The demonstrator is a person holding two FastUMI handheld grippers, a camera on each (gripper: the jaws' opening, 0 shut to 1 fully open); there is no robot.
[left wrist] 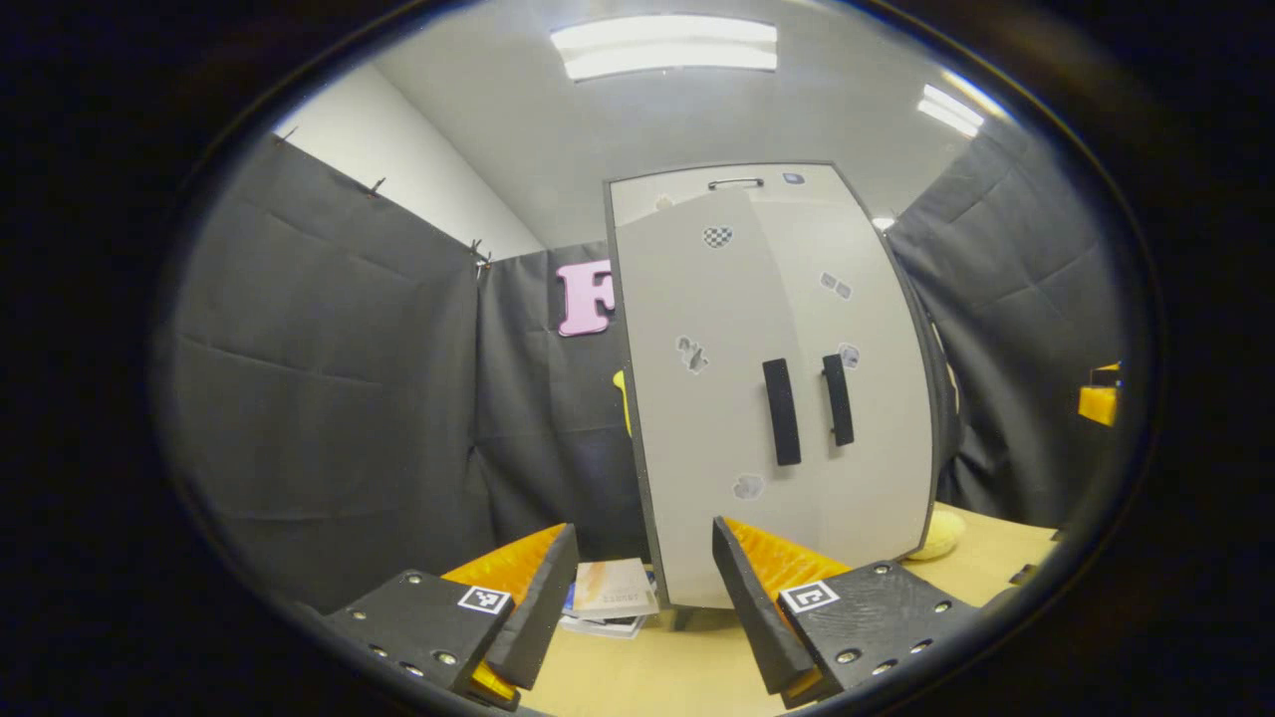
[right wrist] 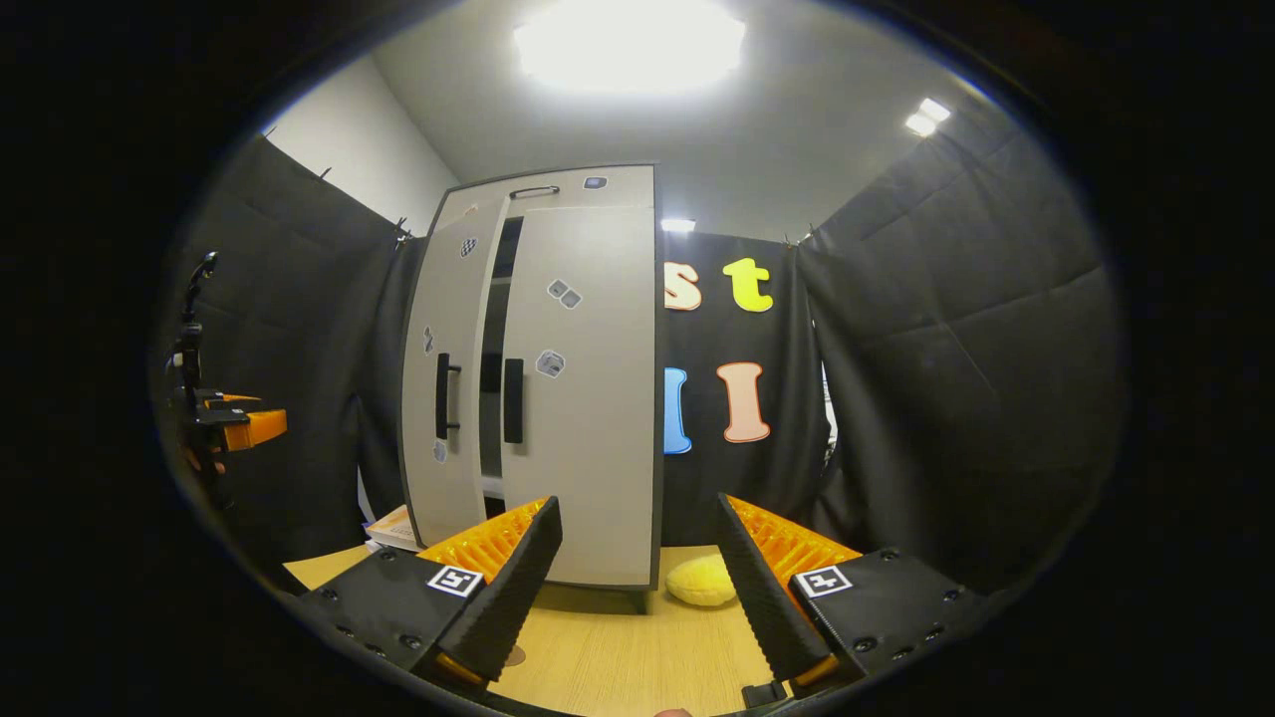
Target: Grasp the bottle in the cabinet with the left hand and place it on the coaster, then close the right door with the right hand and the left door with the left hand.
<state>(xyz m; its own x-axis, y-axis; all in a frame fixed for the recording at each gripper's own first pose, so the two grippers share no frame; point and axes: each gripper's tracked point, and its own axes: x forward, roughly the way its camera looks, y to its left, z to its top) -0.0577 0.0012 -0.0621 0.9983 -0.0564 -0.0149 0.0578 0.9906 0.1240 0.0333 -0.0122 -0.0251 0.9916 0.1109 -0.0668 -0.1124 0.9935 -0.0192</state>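
A tall grey cabinet point(left wrist: 777, 189) stands on the wooden table. Its left door point(left wrist: 697, 418) hangs partly ajar, swung a little outward, and the right door point(left wrist: 877, 428) lies flush against the body. In the right gripper view a dark gap point(right wrist: 493, 378) shows between the left door point(right wrist: 443, 329) and the right door point(right wrist: 588, 398). My left gripper point(left wrist: 645, 538) is open and empty, facing the left door's lower edge from a short way off. My right gripper point(right wrist: 637, 508) is also open and empty, in front of the right door. The left gripper point(right wrist: 234, 426) hangs at the far left.
A stack of books point(left wrist: 613, 596) lies at the cabinet's left foot. A yellow soft round object point(right wrist: 702, 580) rests on the table point(right wrist: 618, 647) by the cabinet's right foot. Black cloth walls close in all round. The other gripper point(left wrist: 1101, 398) shows at the right edge.
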